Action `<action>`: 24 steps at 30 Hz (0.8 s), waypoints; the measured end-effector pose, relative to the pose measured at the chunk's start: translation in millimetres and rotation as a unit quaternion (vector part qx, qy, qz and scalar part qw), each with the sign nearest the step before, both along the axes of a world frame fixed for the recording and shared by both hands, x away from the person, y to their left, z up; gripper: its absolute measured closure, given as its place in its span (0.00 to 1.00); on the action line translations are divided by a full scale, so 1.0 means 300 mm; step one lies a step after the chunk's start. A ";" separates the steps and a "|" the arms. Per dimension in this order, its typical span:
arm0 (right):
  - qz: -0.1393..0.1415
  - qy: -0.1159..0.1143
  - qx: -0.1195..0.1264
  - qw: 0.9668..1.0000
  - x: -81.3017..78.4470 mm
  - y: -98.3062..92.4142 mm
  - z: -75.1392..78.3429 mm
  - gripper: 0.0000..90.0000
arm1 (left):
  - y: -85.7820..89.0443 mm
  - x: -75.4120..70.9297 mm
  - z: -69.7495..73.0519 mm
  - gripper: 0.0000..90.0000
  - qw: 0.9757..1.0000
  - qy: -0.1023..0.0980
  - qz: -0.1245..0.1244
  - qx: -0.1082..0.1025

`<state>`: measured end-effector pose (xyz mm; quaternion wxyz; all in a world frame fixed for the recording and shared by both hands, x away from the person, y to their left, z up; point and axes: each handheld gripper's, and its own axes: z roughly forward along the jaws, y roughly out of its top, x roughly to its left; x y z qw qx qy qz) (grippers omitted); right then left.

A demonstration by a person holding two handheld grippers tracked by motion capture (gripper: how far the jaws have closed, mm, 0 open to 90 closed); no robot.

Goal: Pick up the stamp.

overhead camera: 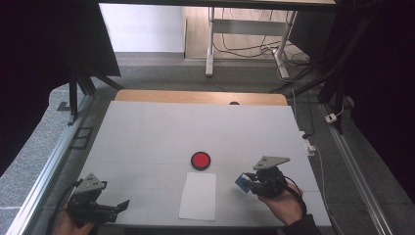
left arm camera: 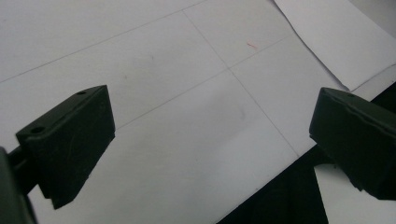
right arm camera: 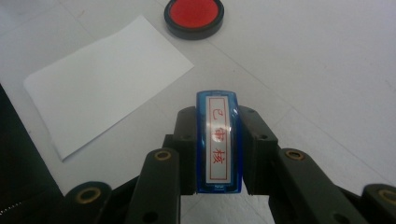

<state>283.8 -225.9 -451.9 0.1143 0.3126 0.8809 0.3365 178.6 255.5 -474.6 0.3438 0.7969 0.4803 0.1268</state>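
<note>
Blue stamp (right arm camera: 218, 140) sat clamped between the jaws of the right hand-held gripper (right arm camera: 218, 144), its white label with red characters facing the camera that rode on that gripper. In the high view the same stamp (overhead camera: 242, 181) was held just above the white table (overhead camera: 147, 132), to the right of the sheet of paper (overhead camera: 198, 196) and well short of the red ink pad (overhead camera: 200, 160), which lay just beyond the paper's far edge. The left hand-held gripper (overhead camera: 122, 205) rested near the table's front left corner, well apart from everything, with its jaws spread wide and nothing between them.
</note>
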 end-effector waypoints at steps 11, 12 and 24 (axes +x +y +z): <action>0.034 -0.012 0.040 0.999 0.003 0.037 0.045 0.79 | 0.004 0.005 -0.002 0.01 1.000 0.008 -0.004 -0.009; 0.037 -0.012 0.044 0.998 0.005 0.042 0.048 0.79 | 0.004 0.005 -0.001 0.01 1.000 0.008 -0.004 -0.009; 0.081 -0.011 0.072 0.994 0.034 0.110 0.077 0.79 | 0.003 0.001 0.000 0.00 1.000 0.004 -0.009 -0.008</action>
